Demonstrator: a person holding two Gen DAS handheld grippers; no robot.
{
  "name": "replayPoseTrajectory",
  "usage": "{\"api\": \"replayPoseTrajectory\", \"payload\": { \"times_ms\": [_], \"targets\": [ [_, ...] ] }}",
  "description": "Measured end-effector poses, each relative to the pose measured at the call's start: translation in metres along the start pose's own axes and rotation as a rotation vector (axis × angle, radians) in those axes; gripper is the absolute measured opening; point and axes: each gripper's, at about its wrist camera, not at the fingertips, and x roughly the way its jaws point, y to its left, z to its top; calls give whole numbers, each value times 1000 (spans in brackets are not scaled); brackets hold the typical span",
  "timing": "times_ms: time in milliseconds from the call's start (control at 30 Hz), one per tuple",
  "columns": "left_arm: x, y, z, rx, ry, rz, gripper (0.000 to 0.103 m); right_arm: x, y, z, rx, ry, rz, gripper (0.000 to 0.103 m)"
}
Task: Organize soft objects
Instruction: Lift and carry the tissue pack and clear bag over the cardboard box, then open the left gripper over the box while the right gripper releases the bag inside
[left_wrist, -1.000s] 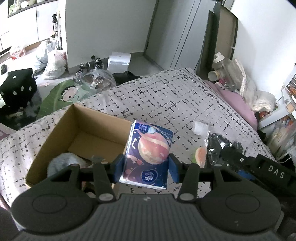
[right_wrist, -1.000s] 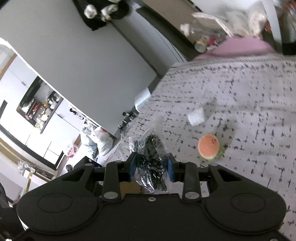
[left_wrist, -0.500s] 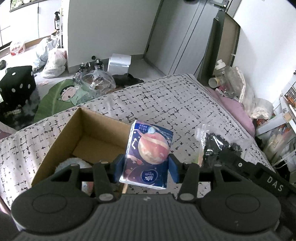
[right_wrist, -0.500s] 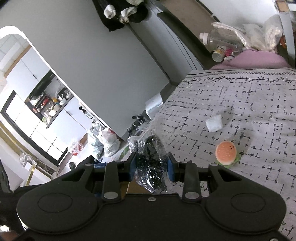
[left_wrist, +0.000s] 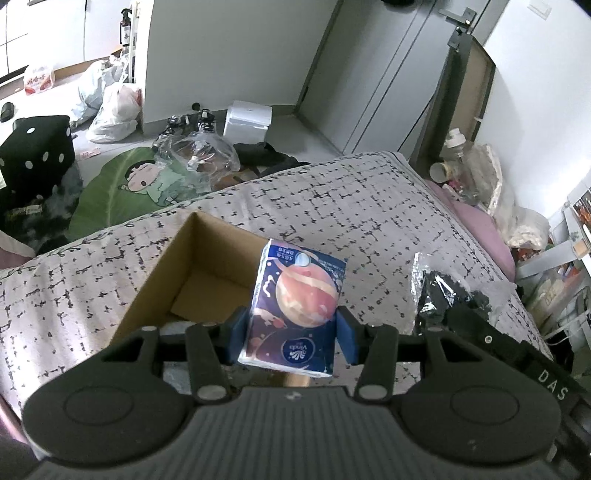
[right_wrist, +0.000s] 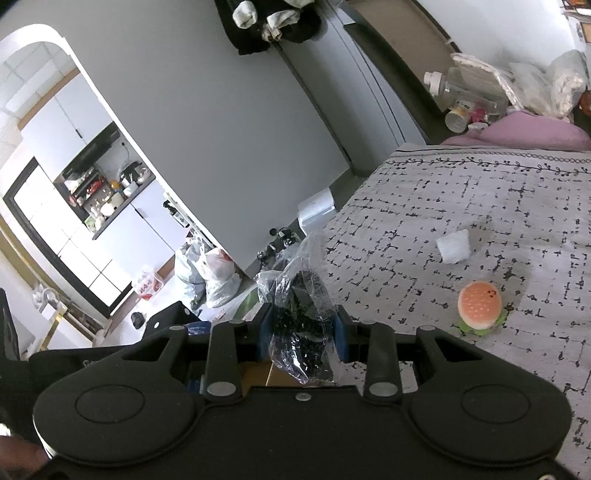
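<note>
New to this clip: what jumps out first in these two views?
The planet-print tissue pack stands out, clamped in the left gripper above the near edge of the open cardboard box on the bed. The right gripper pinches a clear bag of black items, and a burger plush lies on the checked bedspread.
</note>
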Motion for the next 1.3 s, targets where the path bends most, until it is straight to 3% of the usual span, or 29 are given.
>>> {"api": "replayPoseTrajectory", "payload": {
  "times_ms": [633, 1000, 1200, 1300],
  "targets": [
    [8, 60, 13, -55, 42, -32, 49, 26, 35, -6, -86, -11, -58, 33],
    [19, 67, 16, -48, 69, -65, 52, 40, 49, -13, -117, 21, -51, 33],
    [18, 68, 24, -40, 56, -31, 55, 47, 53, -17, -115, 49, -40, 33],
    [15, 71, 26, -47, 51, -23, 56, 50, 55, -18, -100, 79, 14, 35]
  ]
}}
